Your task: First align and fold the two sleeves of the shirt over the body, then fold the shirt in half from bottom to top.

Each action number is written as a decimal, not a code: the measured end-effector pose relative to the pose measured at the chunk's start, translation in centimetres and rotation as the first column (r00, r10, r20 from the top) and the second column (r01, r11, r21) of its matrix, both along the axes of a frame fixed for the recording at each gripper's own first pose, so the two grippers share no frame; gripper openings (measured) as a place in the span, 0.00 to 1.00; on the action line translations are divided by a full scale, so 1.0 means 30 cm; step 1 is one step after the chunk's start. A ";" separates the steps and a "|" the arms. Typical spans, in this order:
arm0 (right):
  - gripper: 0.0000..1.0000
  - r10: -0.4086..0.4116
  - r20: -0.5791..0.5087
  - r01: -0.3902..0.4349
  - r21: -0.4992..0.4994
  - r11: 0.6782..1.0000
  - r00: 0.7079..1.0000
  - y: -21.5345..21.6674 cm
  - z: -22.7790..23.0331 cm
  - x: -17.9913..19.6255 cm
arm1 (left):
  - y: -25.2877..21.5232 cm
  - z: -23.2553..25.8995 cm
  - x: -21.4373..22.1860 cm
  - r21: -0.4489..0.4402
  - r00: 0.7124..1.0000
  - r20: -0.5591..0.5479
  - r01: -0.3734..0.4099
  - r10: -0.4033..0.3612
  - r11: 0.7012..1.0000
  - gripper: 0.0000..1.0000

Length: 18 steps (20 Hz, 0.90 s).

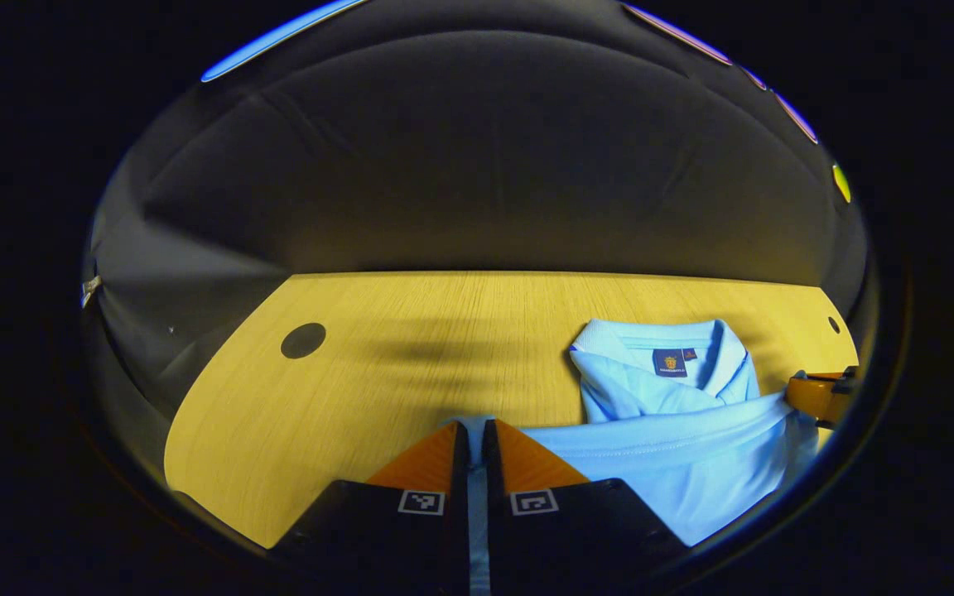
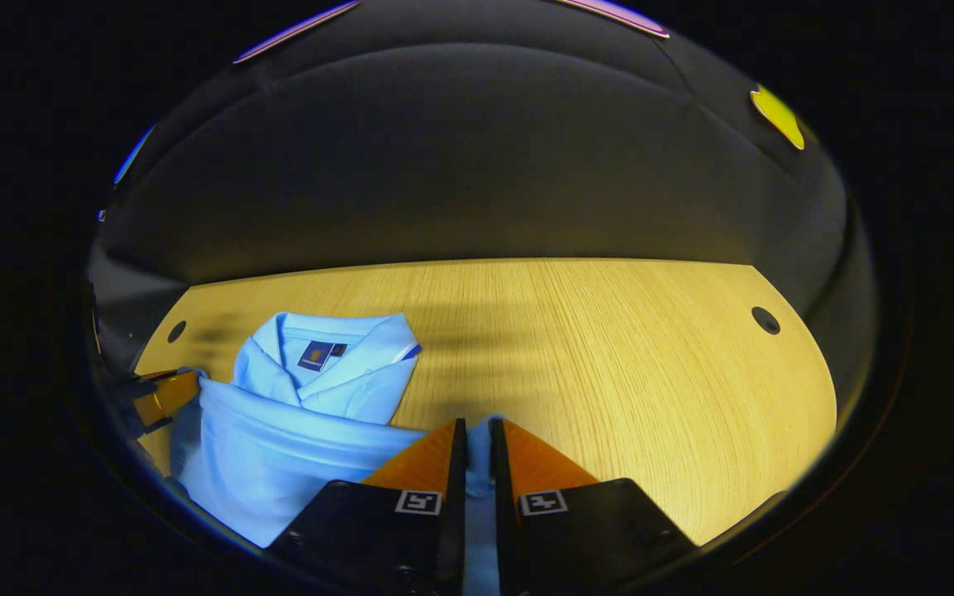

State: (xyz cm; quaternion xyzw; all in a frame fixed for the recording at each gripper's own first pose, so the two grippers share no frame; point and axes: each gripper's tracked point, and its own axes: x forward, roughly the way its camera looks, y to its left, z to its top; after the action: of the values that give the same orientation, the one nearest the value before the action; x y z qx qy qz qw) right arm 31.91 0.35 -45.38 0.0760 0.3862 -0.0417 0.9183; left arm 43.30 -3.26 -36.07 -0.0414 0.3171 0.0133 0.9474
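Left tongs (image 1: 475, 430): fingers closed, cloth pinched between them.
Right tongs (image 2: 477, 430): fingers closed, cloth pinched likewise.

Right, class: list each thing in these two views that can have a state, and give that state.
Shirt: light blue, collar flat on the table, bottom hem lifted toward the collar, fold unfinished.
Left gripper: fingers shut on the shirt's hem.
Right gripper: fingers shut on the shirt's hem.
Table: wooden, bearing the shirt.
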 end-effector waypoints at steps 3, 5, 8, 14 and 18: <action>0.27 -0.002 -0.005 0.002 -0.016 1.000 1.000 -0.011 0.001 -0.006 | 0.000 0.007 -0.003 -0.016 1.000 0.004 -0.006 0.006 1.000 0.27; 0.37 -0.002 -0.009 0.002 -0.024 1.000 1.000 -0.018 -0.001 -0.010 | -0.003 0.011 -0.005 -0.021 1.000 0.009 -0.005 0.005 1.000 0.48; 0.48 -0.007 -0.014 0.007 -0.027 1.000 1.000 -0.026 0.000 -0.017 | -0.011 0.032 -0.001 -0.031 1.000 0.029 -0.004 0.005 1.000 0.66; 0.92 -0.018 0.024 0.018 -0.022 1.000 1.000 -0.034 0.042 -0.020 | 0.008 0.052 -0.021 0.023 0.999 0.029 -0.018 0.017 1.000 0.90; 1.00 -0.030 0.086 0.030 -0.004 1.000 0.996 -0.037 0.120 -0.040 | 0.008 0.117 -0.057 0.034 0.996 0.088 -0.015 0.012 0.999 0.90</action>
State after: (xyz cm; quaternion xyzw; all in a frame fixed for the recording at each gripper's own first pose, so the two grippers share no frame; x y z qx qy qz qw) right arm 30.71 -0.75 -41.77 0.0813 0.3449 -0.0531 0.9336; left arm 41.58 -3.01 -32.55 -0.0276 0.2748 0.0236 0.9608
